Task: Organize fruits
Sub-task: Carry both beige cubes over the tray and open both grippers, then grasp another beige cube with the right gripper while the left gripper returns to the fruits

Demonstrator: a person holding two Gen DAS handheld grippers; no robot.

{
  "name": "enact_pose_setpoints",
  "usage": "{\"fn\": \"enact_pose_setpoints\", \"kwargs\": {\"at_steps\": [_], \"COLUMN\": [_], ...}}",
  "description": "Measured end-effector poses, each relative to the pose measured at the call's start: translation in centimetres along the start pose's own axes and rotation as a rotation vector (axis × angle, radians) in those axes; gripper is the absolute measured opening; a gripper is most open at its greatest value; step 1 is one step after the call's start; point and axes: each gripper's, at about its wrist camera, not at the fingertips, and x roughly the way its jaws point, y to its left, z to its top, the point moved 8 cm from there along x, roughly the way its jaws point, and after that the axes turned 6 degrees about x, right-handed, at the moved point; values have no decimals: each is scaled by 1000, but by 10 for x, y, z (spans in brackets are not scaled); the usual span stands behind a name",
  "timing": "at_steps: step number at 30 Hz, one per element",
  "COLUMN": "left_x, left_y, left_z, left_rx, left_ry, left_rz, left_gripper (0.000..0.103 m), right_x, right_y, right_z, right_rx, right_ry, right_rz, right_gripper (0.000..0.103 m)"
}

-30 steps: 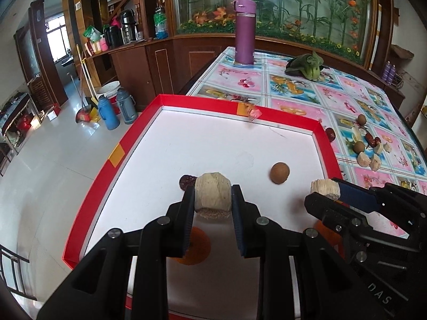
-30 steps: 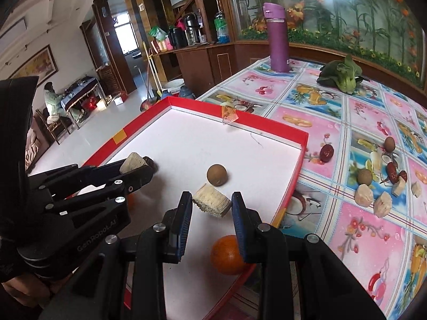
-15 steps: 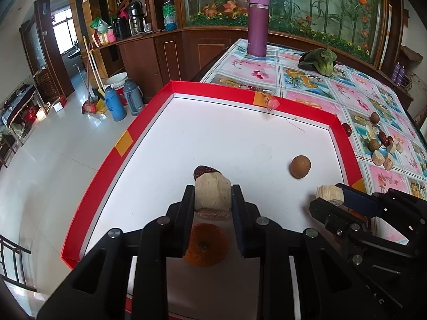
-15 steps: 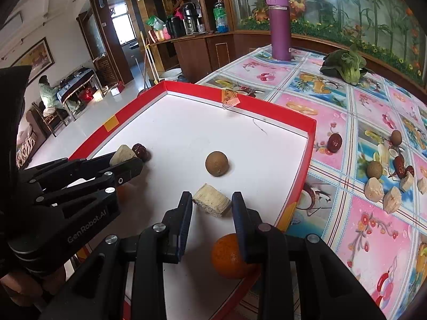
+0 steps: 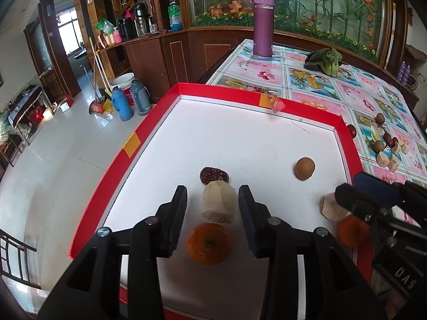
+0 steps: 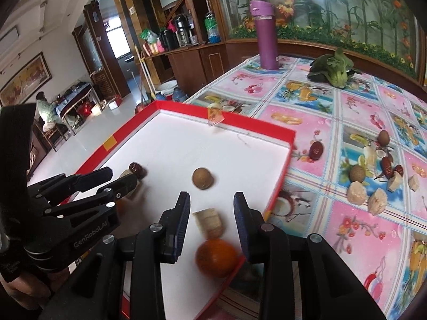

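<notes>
My left gripper [image 5: 212, 194] is open over the white tray with a red rim [image 5: 149, 138]. A pale peeled chunk [image 5: 218, 202] lies on the tray floor between its fingers, free of both pads. A dark red date [image 5: 214, 174] sits just beyond it and an orange [image 5: 209, 244] just in front. My right gripper [image 6: 212, 197] is open too. A second pale chunk [image 6: 209, 222] lies between its fingers, with another orange [image 6: 216, 257] nearer the camera, by the tray's right rim. A brown longan [image 6: 202, 178] rests further in.
Several loose dates, longans and pale chunks [image 6: 357, 194] lie on the flowered tablecloth right of the tray. A purple flask [image 6: 265, 37] and a green vegetable [image 6: 333, 70] stand at the far end. The tray's left side overhangs the tiled floor [image 5: 53, 160].
Both grippers have opened and let go of their pale chunks, which now lie on the tray. Both have drawn back a little, so the oranges show in front.
</notes>
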Motion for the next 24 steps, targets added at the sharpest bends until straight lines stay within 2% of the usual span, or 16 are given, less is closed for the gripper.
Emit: {"fn": "enact_pose_setpoints", "kwargs": {"at_steps": [6,11,15,17,21,24], "left_x": [-11,-20,-29,-32,-34,-34], "left_y": [-8,-28,-57,-74,-113,-144], "left_z": [9,20,31,36,42,46], "left_rx": [23,64,120,154,226,275], "left_ry": [-25,-45,-67,-74,-77,-66], "left_rz": [8,-15,-62,-88,-136,-187], "left_gripper": [43,47,48,54,56,56], "right_x": [-19,-40,-58,-64,-75,-74], "right_y": [-29,-76,-132,-157,-197,-211], "right_z": [10,11,3,-1,-6,-7], "right_rx": [52,109,175,221,277,322], "right_ry": [-48,-85,-94,-92,-92,-71], "right_rz": [-29,-97,-193,-218,-270,-241], "right_gripper": [33,33,34,34,34,34]}}
